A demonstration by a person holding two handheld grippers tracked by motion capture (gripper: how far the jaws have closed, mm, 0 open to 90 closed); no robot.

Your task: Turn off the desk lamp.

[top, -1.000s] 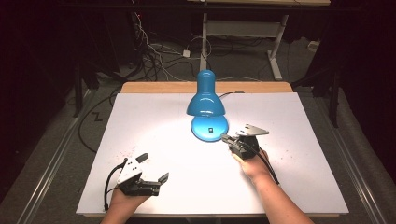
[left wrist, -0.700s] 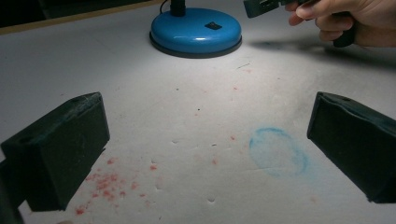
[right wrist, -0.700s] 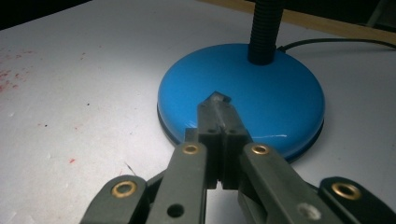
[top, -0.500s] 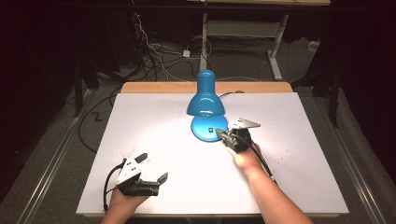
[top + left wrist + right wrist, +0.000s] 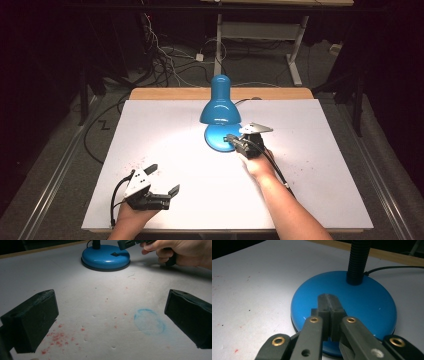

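**Closed tips over the lamp base**

From the high view, I have the right gripper (image 5: 234, 141) at the near edge of the blue lamp's (image 5: 220, 107) round base (image 5: 216, 138), jaws pressed together with nothing between them. The lamp stands upright toward the far middle of the white table (image 5: 150, 130), its shade tipped down and lighting the surface. The left gripper (image 5: 162, 181) rests well apart near the front edge, jaws spread wide and empty. The right hand is by far the nearer one to the lamp.

In the left gripper view, the base (image 5: 105, 258) lies far ahead of my spread jaws, slightly left of centre. A small black switch (image 5: 114, 254) sits on its top, and the right gripper's closed tip (image 5: 127, 243) hangs just above and beside it. Between my jaws the table shows red specks (image 5: 58, 336) and a faint blue ring (image 5: 149, 321).

In the right gripper view, the shut tips (image 5: 329, 306) sit directly over the base (image 5: 367, 305); I cannot tell whether they touch it. The ribbed black neck (image 5: 358, 261) rises straight ahead, a cable (image 5: 392, 268) trailing right. I judge the next move is a short downward press on the switch.

Beyond the table, the room is dark, with cables (image 5: 165, 60) on the floor.
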